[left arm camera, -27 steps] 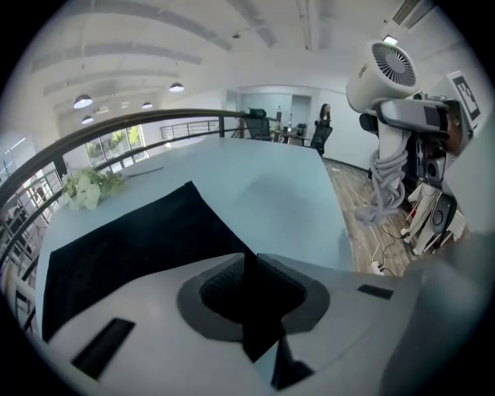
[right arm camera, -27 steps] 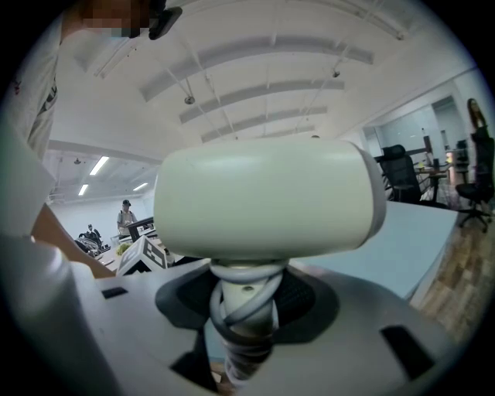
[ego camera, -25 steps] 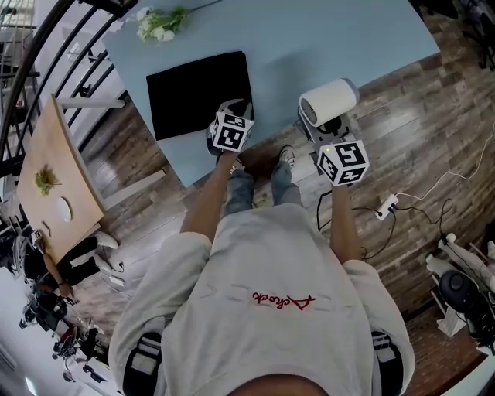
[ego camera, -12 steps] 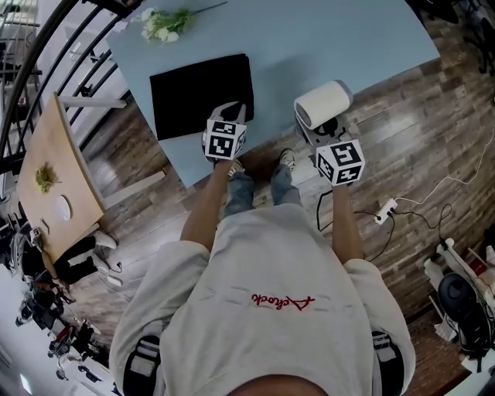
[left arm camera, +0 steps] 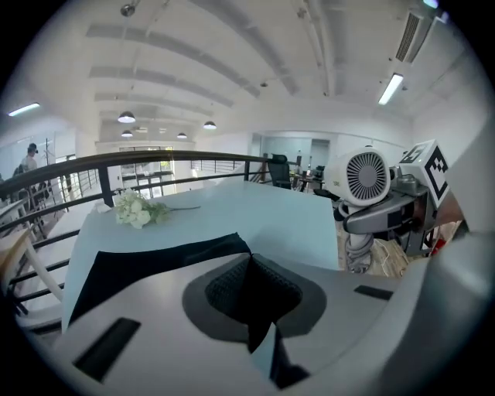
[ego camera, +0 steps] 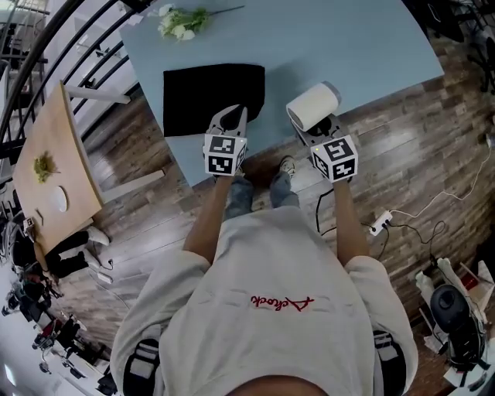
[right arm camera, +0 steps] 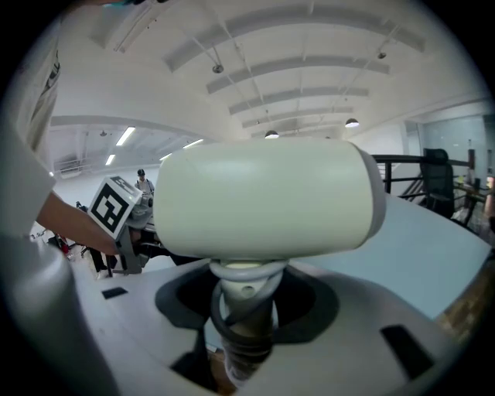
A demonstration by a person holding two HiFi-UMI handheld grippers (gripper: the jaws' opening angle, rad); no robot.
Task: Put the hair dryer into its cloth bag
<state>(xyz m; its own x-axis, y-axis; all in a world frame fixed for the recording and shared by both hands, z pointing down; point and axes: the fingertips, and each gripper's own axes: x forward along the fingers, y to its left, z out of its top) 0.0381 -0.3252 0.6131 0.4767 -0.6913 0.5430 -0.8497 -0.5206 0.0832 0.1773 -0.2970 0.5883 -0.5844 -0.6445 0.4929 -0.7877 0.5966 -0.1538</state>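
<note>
Now that the hair dryer (ego camera: 312,107), clamped by its handle in the right gripper (ego camera: 328,125), has been carried nearer the right side of the cloth bag (ego camera: 199,97), the bag's near edge has been pinched and lifted by the left gripper (ego camera: 230,116), probably to open its mouth.

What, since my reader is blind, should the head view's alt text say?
Seen from above, a person's left gripper pinches the near edge of a black bag on a light blue table, while the right gripper holds a cream hair dryer by its handle beside it. White flowers lie at the table's far edge.
</note>
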